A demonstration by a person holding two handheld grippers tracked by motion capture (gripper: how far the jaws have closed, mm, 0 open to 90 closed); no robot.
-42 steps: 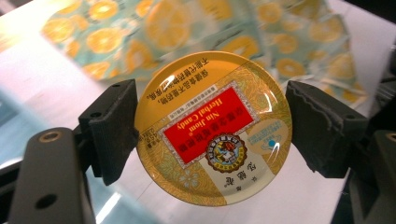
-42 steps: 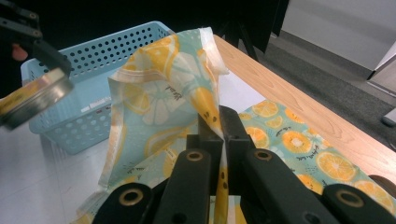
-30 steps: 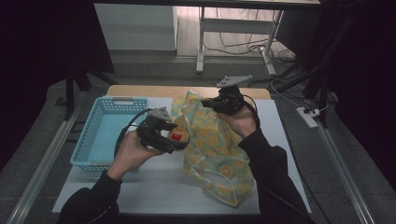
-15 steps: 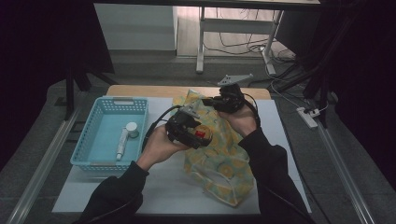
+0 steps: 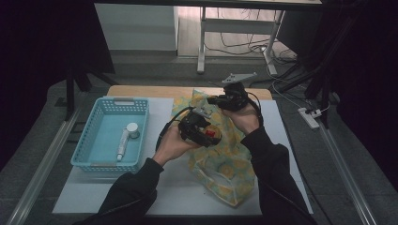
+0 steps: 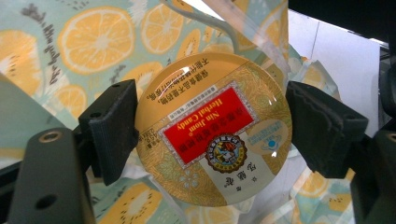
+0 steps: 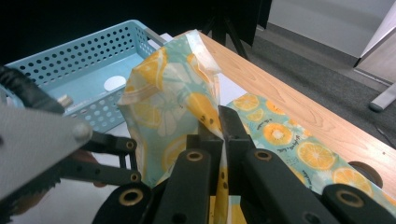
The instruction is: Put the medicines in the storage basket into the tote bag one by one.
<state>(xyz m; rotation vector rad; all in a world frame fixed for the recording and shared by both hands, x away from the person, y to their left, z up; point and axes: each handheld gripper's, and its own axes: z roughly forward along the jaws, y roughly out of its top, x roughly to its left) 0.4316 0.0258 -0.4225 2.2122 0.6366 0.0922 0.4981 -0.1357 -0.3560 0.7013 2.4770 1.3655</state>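
High view: left fingers (image 5: 211, 133) clamp candy tin (image 6: 212, 128); right fingers (image 7: 219, 122) pinch bag (image 7: 177, 93).

Left tongs (image 6: 212, 128) clamp something round; right tongs (image 7: 219, 122) pinched tight, raised.

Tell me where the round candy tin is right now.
The candy tin sits clamped in the left gripper, over the fruit-print bag, right of the blue basket.
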